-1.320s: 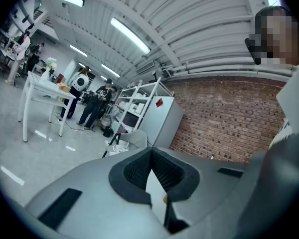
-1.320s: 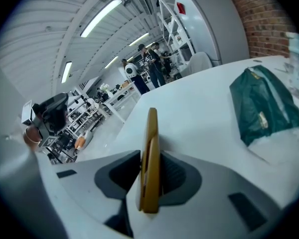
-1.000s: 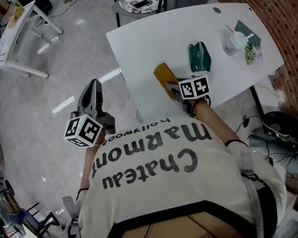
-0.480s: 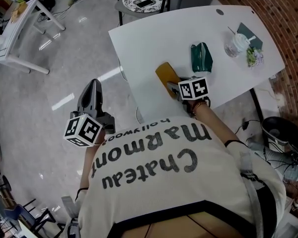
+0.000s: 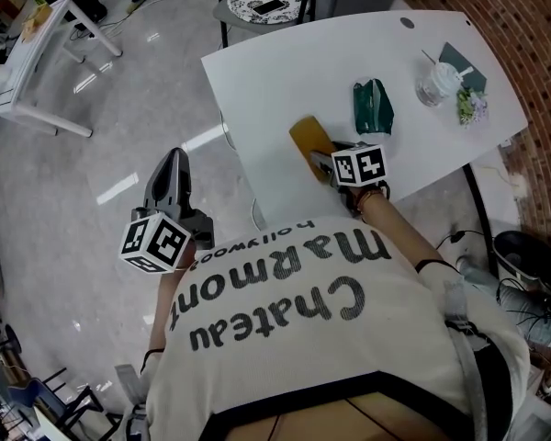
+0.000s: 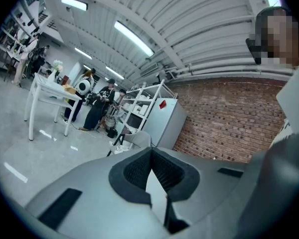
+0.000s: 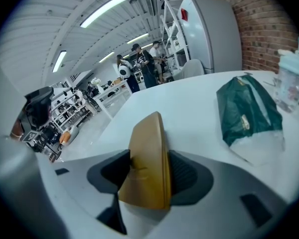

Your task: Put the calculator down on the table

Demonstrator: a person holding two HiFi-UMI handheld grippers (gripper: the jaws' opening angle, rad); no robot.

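The calculator [image 5: 309, 141], a flat mustard-yellow slab, rests with its far end on the white table [image 5: 285, 62] near the front edge. Its near end stands on edge between the jaws of my right gripper [image 5: 327, 162]. In the right gripper view those jaws are opening around the calculator [image 7: 148, 158], and a gap shows at the left pad [image 7: 117, 171]. My left gripper [image 5: 173, 175] hangs over the floor left of the table. In the left gripper view its tips [image 6: 152, 149] meet with nothing between them.
On the table beyond the calculator lie a green bag [image 5: 371, 106], a clear lidded cup [image 5: 433, 79], a dark green packet [image 5: 461, 62] and a small bunch of flowers [image 5: 468, 104]. A chair [image 5: 262, 5] stands at the far side. A white bench [image 5: 28, 44] is far left.
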